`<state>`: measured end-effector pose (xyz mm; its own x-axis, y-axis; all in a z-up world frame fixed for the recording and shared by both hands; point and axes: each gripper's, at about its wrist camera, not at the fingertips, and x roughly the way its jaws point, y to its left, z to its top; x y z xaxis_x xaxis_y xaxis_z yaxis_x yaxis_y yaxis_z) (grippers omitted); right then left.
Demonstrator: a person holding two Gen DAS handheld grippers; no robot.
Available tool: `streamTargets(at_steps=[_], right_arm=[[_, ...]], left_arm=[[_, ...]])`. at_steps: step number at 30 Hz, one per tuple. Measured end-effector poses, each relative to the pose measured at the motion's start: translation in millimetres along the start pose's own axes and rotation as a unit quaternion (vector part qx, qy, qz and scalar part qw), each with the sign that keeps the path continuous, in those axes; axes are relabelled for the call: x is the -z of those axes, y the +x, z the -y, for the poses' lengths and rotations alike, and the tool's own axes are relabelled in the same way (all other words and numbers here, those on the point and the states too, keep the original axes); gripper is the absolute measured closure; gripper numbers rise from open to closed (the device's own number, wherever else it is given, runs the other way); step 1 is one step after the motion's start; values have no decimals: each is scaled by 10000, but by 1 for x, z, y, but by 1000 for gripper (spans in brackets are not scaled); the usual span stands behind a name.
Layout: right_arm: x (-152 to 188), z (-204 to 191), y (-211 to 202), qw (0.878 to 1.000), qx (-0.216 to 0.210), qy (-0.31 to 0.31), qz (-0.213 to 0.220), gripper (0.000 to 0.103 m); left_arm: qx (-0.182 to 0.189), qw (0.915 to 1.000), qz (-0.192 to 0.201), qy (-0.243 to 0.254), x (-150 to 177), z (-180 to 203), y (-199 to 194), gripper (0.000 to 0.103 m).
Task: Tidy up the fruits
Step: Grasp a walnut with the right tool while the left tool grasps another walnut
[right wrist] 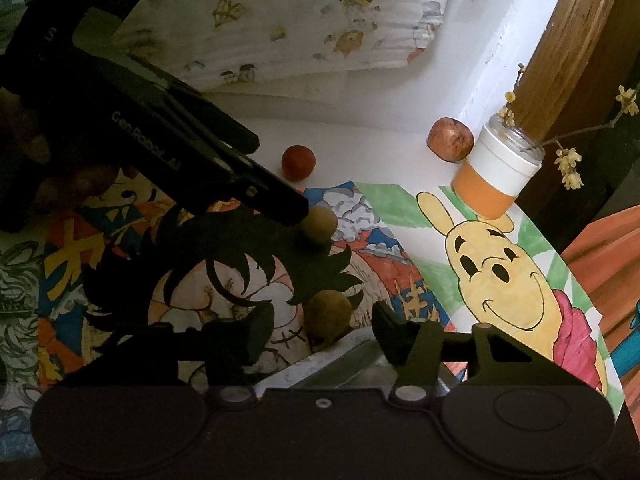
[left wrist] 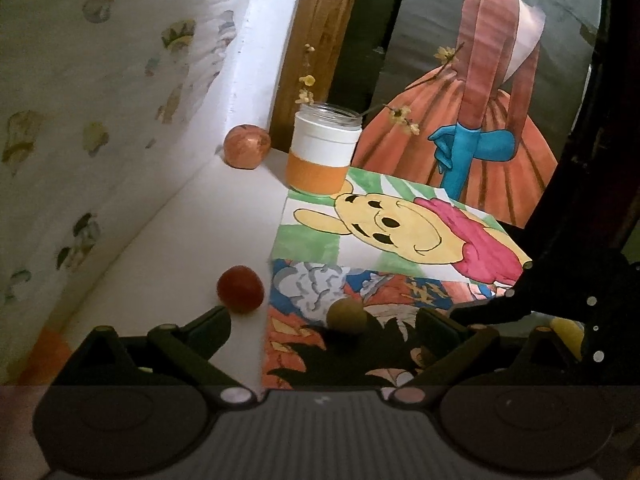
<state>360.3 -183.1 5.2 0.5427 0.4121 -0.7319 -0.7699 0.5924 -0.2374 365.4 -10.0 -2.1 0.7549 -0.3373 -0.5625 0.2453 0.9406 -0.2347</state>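
While the right gripper (right wrist: 322, 326) sits low at the bottom centre of its own view, its jaws stand part-way apart around a small brownish fruit (right wrist: 328, 318), with a gap visible on each side, so the pads do not seem to press yet. Just below that fruit lies the rim of a metal tray (right wrist: 340, 364), probably where the fruits belong, though little of it shows. A second brownish fruit (right wrist: 319, 220) lies higher up on the coloured drawings (right wrist: 240, 280), right at the tip of the left gripper (right wrist: 296, 210), which reaches in from the upper left; in the left wrist view its jaws are wide apart with that fruit (left wrist: 346, 316) between them and untouched. A red fruit (left wrist: 241, 289) rests on the white surface to the left, and an apple (left wrist: 246, 146) sits far back beside the jar (left wrist: 324, 148). The step in hand looks like the grasp: the right jaws need to finish closing, then lift and carry the fruit over the tray.
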Motion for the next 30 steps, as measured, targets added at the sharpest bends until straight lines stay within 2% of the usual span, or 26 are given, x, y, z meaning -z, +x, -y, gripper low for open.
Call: streamTargets(at_steps=[9,19,23,30], right_arm=[[0,2,1,10000,-51,61,-10,57],[-2,16,7,9987,-248,435,-55,65],[-3,17,7,9989,-264,385,-93,67],[-6,14,9,9993,-308,127,-184,72]], left_arm=[[146,9997,-83,156,-2,8,12,14],[249,9991,-308,136,-5,7,26,28],[281,9986,-407,163,-5,7,31,40],[214,9985,-469,200,-4,9,36,46]])
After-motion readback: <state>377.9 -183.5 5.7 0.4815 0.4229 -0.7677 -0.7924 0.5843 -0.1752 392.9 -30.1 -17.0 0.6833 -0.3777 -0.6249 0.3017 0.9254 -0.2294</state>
